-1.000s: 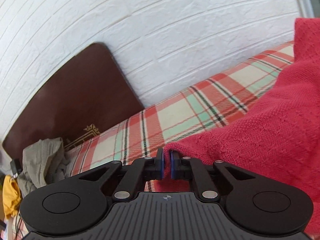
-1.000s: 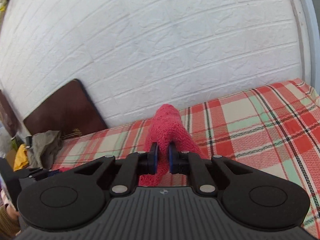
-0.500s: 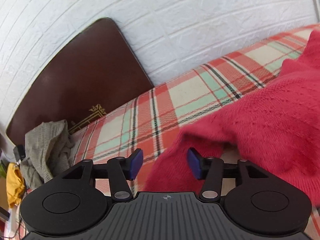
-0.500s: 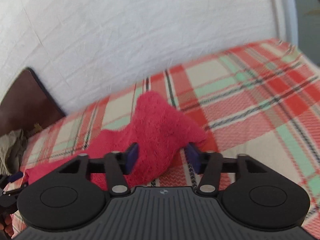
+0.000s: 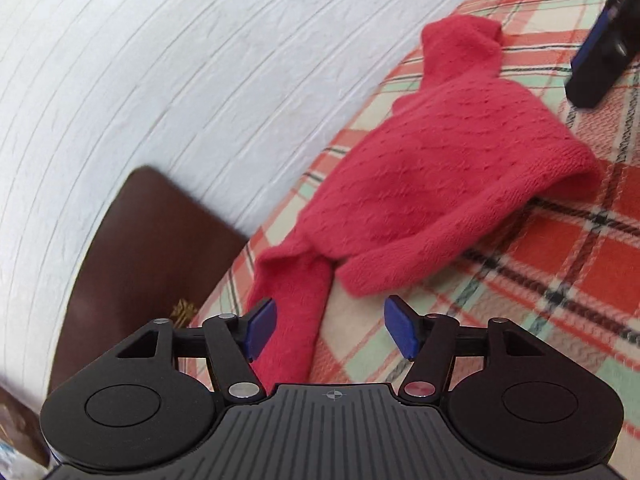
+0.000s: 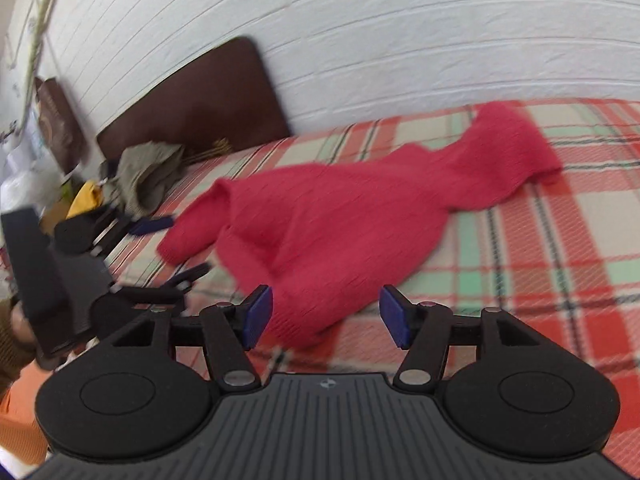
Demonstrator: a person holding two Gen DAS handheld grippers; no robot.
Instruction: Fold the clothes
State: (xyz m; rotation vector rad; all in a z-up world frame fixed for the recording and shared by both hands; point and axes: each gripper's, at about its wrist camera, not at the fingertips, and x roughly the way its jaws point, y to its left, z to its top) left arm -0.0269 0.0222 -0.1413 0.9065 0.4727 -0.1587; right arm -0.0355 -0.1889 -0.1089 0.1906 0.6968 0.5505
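Red sweater [image 5: 436,184] now dropped on plaid bed [image 5: 560,280], white-brick wall [image 5: 200,80] behind; both grippers wide.

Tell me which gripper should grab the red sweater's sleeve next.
Left, probably. The left gripper is opening with the red sweater's sleeve between its jaws; the right gripper faces the body hem.

My left gripper [image 5: 330,330] points slightly downward; its jaws are opening, and the blue pads [image 5: 261,329] press on nothing. My right gripper [image 6: 326,318] also tilts downward, jaws standing wide, its pads [image 6: 258,316] clear of any contact. In the right wrist view, the left gripper [image 6: 168,248] appears blurred at 9 o'clock. In the left wrist view, one right finger [image 5: 600,40] shows at 2 o'clock.
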